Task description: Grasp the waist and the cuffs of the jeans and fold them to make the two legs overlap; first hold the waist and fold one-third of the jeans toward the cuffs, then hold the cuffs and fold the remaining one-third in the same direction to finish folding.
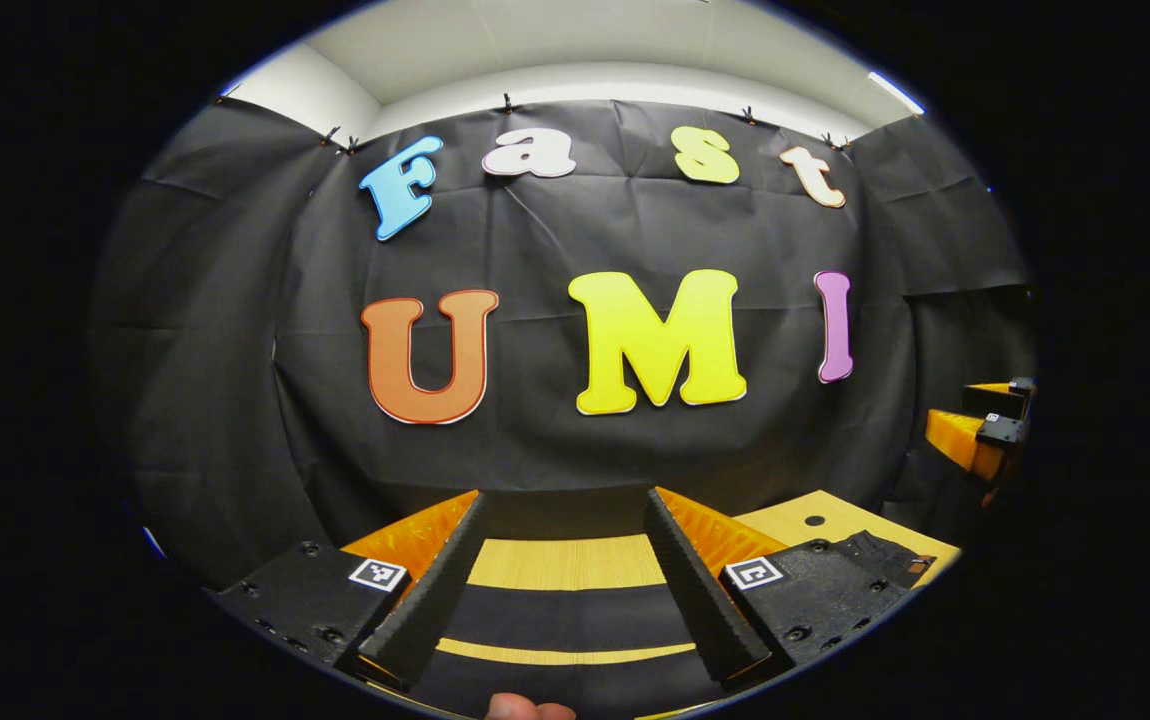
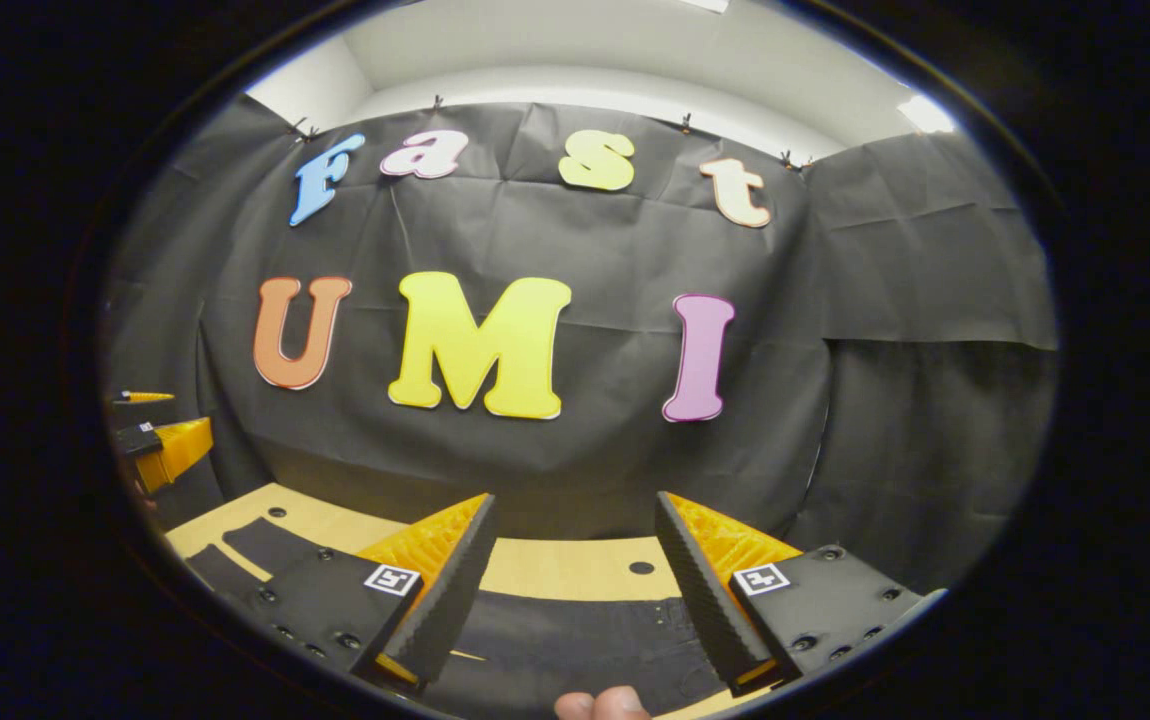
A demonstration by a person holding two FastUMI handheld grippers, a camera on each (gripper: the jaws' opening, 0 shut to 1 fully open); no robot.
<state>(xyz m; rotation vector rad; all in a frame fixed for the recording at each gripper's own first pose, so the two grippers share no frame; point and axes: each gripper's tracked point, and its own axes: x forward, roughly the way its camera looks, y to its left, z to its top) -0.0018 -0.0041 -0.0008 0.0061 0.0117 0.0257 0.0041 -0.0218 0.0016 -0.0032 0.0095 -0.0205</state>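
Both grippers are held above the table with their jaws wide apart and nothing between the fingers, so no grasp is made yet. In the left gripper view, the left gripper (image 1: 565,585) looks forward over the wooden table (image 1: 805,522), and the dark jeans (image 1: 575,620) lie just below and ahead of its fingers; two pale strips of table show between dark bands of cloth there, which I judge to be the two legs lying apart, not yet overlapped. More of the dark cloth, with a seam, shows to the right of this gripper's right finger. The right gripper (image 1: 980,430) shows far off to the right in that view. In the right gripper view, the right gripper (image 2: 575,585) hangs over the jeans (image 2: 575,645) too, and the part under it has stitching and what looks like a pocket, so this is probably the waist end. The left gripper (image 2: 160,445) shows far off to its left. My judgement is that the task is at its very beginning: the first step, bringing one leg over the other, is not started. The next move calls for lowering each gripper down to the edge of the cloth below it, one at the waist and one at the cuffs, and closing on only one layer.
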